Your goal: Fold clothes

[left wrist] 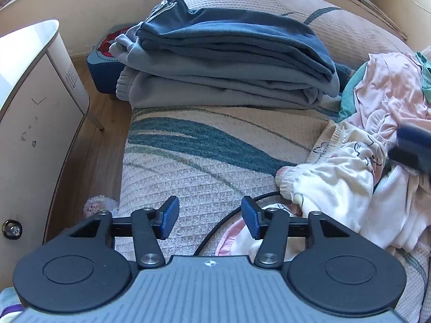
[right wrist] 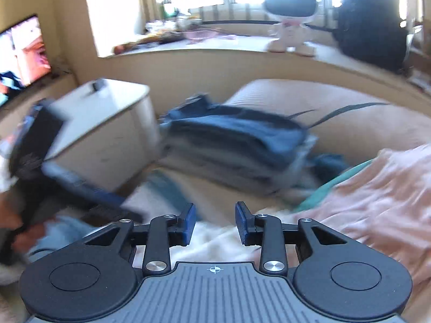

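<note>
A stack of folded blue and grey clothes (left wrist: 229, 62) lies at the far side of the patterned bedspread (left wrist: 202, 148). It also shows, blurred, as the stack (right wrist: 234, 145) in the right wrist view. To the right lies a loose heap of pink clothes (left wrist: 388, 94) with a white printed garment (left wrist: 336, 177) at its front. My left gripper (left wrist: 211, 215) is open over bare bedspread, nothing between its pads. My right gripper (right wrist: 215, 223) is open above pale cloth, beside a pink garment (right wrist: 377, 196); nothing shows between its pads in the blurred view.
A black cable (left wrist: 223, 220) runs under the left gripper's right finger. A white cabinet (left wrist: 32, 94) and a blue stool (left wrist: 107, 72) stand left of the bed on wooden floor. A window sill holds a toy figure (right wrist: 291, 27) and a black bag (right wrist: 371, 27). A screen (right wrist: 21, 53) glows at left.
</note>
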`<state>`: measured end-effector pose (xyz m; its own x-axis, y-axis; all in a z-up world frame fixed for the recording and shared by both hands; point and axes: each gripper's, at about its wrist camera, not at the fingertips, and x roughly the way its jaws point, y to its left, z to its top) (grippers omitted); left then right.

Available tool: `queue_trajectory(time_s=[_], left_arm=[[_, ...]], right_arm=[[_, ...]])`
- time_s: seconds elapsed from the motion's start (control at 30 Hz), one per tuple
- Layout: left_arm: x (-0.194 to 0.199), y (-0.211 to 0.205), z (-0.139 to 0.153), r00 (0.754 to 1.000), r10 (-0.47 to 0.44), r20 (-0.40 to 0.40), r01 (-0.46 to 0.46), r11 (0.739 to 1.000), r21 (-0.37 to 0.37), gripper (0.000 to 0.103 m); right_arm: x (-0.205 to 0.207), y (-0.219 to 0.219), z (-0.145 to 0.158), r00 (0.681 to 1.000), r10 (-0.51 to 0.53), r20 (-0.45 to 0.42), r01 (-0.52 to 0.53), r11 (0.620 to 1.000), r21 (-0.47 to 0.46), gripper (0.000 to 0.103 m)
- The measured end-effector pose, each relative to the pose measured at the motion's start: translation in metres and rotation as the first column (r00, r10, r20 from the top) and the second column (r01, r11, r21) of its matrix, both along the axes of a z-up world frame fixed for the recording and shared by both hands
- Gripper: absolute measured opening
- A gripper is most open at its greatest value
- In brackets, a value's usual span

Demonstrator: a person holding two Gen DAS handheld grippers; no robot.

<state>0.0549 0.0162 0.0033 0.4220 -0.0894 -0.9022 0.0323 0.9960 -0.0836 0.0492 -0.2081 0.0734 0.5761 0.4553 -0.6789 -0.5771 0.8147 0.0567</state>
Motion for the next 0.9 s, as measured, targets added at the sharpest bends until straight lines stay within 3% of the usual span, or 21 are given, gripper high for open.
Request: queue_trajectory(time_s=[0.13,0.33,0.4,0.57,0.73,0.83,0.9], left_arm=[[0.001,0.000,-0.001,1.000,0.005,-0.007,-0.005,1.000,0.001,0.054],[0.001,-0.002,-0.001,1.000,-0.005,-0.014,0.005,1.000,0.002,0.055],[0.001,-0.002,-0.001,1.000,-0.010,-0.013,0.010,1.000,0.002,0.055],[0.003,0.001,0.005,1.000,0.001,0.005,-0.001,0.999,-0.038,0.058],[0.001,0.012,0.022,0.997,0.047,0.060,-0.039,0.991,-0.130,0.070],[0.001,0.012,0.020,0.998,0.045,0.040,-0.037,0.982,-0.185,0.068],[0.002,0.007,0.013,1.000,0.022,-0.003,-0.022,0.977,-0.214,0.057]], right_arm=[[0.038,-0.003,-0.027,0.999,-0.028,-0.046,0.023,0.995,-0.094,0.033],[0.058,0.001,-0.070,0.991,-0.033,-0.130,0.007,0.982,-0.190,0.030],[0.055,0.001,-0.074,0.990,-0.025,-0.142,-0.003,0.982,-0.190,0.006],[0.036,0.002,-0.052,0.992,0.024,-0.124,-0.036,0.995,-0.096,0.002],[0.012,0.017,-0.037,0.978,0.130,-0.164,-0.123,0.991,0.054,0.002],[-0.008,0.031,-0.040,0.966,0.184,-0.181,-0.166,0.980,0.107,0.002],[-0.020,0.039,-0.044,0.959,0.210,-0.191,-0.187,0.973,0.135,0.002]])
